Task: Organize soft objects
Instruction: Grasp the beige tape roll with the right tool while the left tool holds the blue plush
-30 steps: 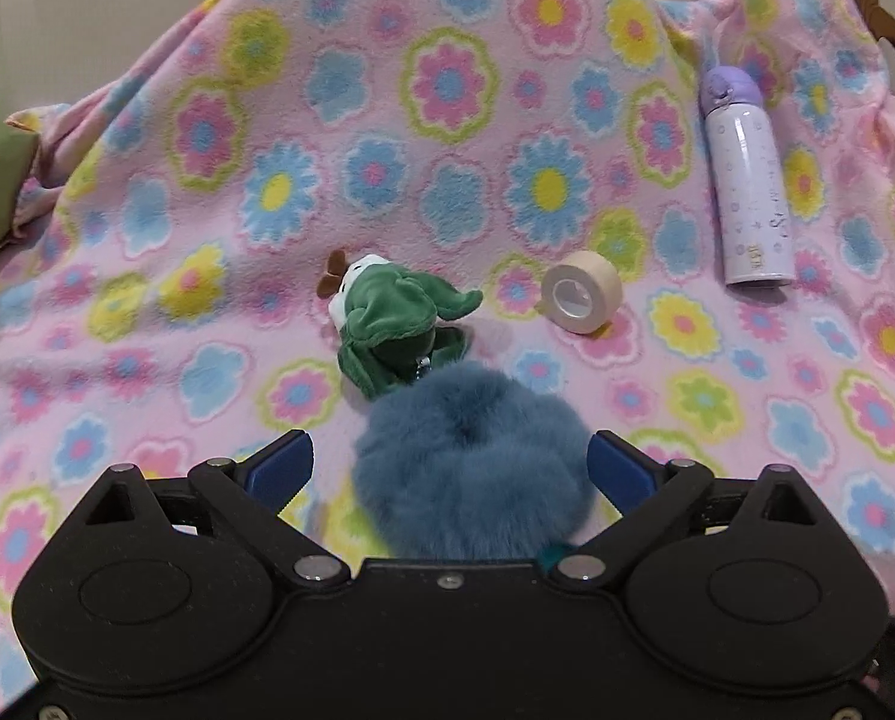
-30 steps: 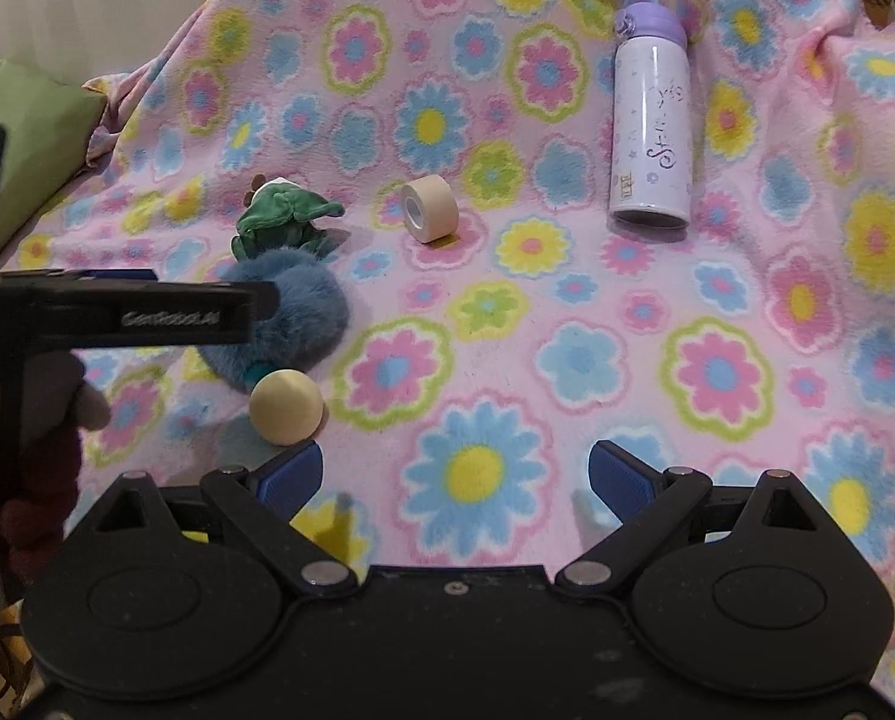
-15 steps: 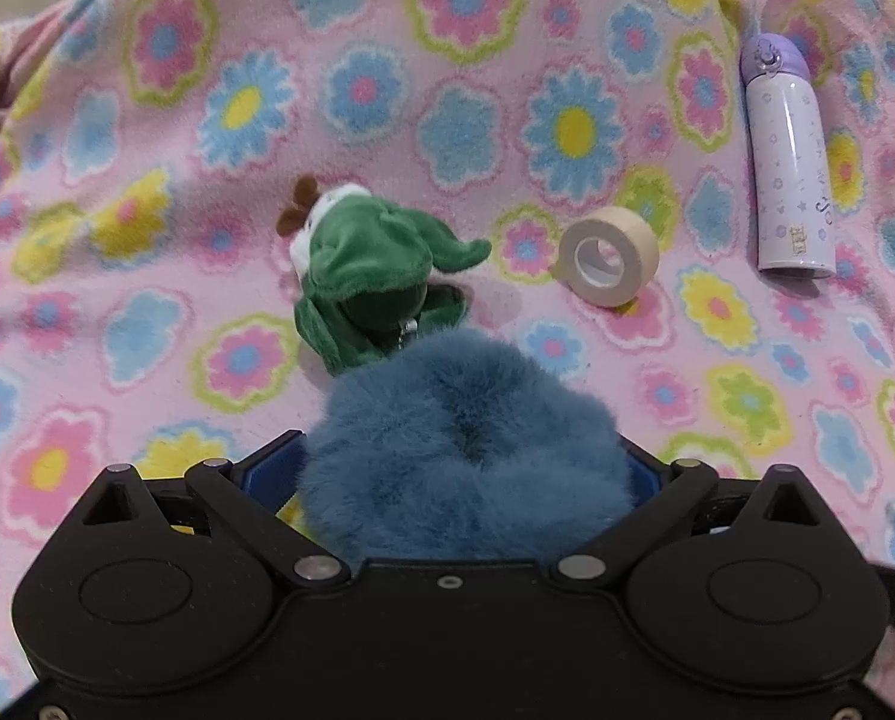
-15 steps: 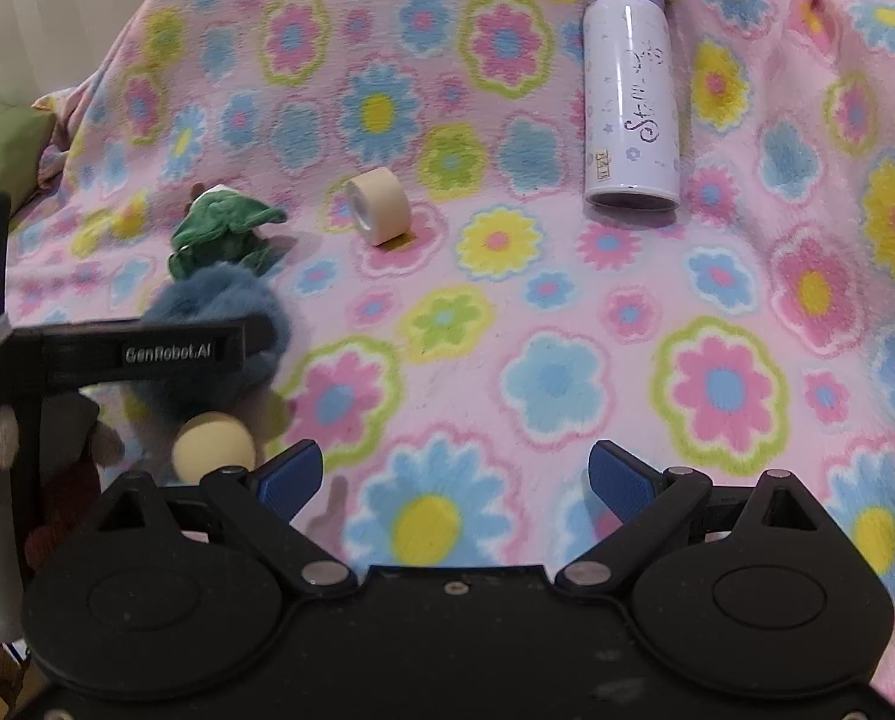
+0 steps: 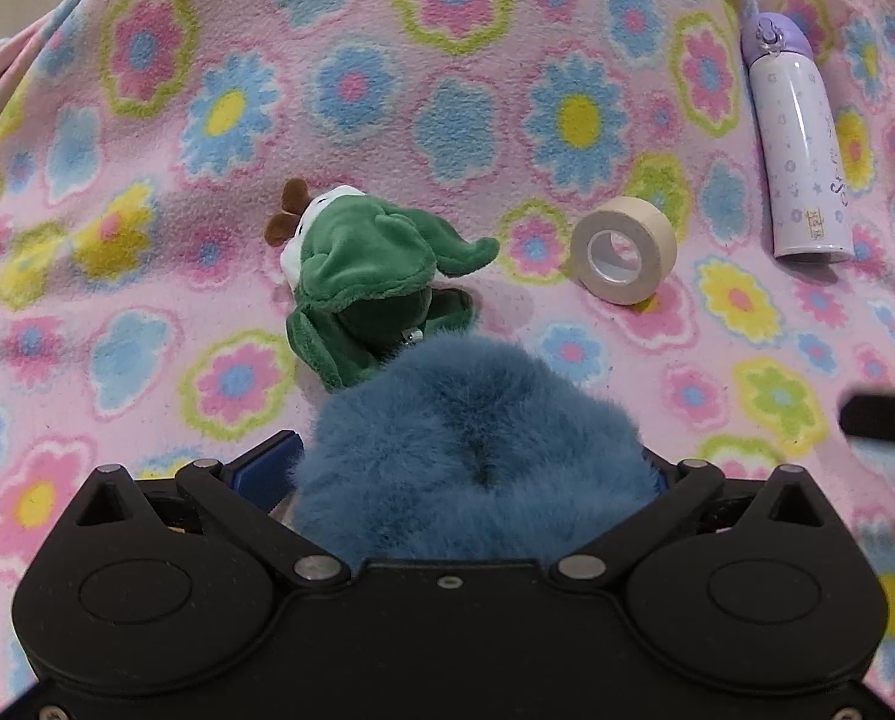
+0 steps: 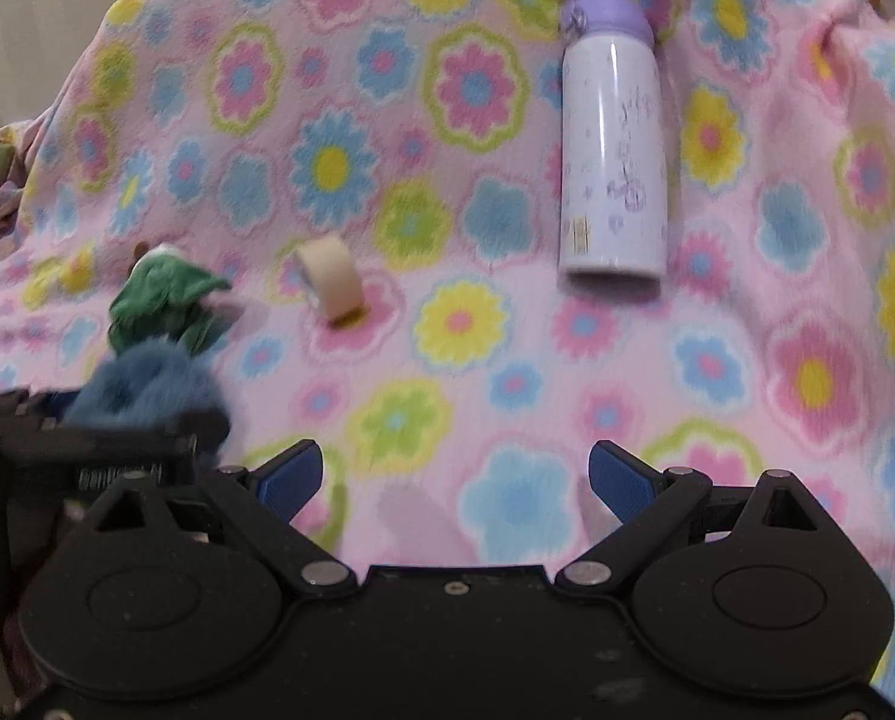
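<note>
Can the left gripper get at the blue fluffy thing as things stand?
Probably yes. The blue fluffy thing already sits between the open fingers of the left gripper, with nothing in front of it; the green plush lies just beyond.

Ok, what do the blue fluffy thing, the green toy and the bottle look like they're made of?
Blue fluffy thing: long-pile faux fur by the look, matte, with fuzzy edges and a parting in the pile.
Green toy: short plush fabric, velvety, with stitched seams and soft folds.
Bottle: hard and smooth, faintly glossy; painted metal or plastic, can't tell which.

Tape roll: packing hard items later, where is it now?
Left wrist view, right of centre: tape roll stands on the blanket, between green plush and bottle.
</note>
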`<move>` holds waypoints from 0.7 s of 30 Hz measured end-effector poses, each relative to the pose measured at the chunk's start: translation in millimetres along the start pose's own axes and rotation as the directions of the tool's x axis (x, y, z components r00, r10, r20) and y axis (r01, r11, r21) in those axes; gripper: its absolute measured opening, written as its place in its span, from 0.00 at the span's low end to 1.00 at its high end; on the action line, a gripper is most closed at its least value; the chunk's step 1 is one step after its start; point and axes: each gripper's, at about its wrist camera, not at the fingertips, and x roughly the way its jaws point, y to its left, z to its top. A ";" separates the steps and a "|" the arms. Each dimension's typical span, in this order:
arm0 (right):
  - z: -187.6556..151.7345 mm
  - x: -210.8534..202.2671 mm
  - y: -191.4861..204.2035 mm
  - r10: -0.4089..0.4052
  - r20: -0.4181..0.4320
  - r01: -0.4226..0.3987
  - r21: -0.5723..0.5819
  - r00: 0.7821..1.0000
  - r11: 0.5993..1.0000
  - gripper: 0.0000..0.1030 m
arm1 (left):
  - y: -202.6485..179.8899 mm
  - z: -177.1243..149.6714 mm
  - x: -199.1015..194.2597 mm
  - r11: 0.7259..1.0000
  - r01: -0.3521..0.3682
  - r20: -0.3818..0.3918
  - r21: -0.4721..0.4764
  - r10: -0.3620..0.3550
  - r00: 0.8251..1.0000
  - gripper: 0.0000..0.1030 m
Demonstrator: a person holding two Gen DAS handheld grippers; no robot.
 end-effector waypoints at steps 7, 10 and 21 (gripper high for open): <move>33.7 31.6 17.7 0.000 0.047 0.002 -0.044 0.999 0.999 0.93 | -0.1 0.3 1.6 1.000 -0.008 0.002 0.005 0.008 1.000 0.98; 47.4 42.2 27.4 0.017 0.058 -0.014 -0.054 0.998 0.998 0.93 | 0.6 0.0 1.6 1.000 -0.006 0.003 0.004 0.006 1.000 0.98; 69.4 78.2 37.6 -0.053 0.063 0.059 -0.092 0.997 0.994 0.92 | 0.7 0.4 1.4 1.000 -0.007 0.002 0.004 0.007 1.000 0.98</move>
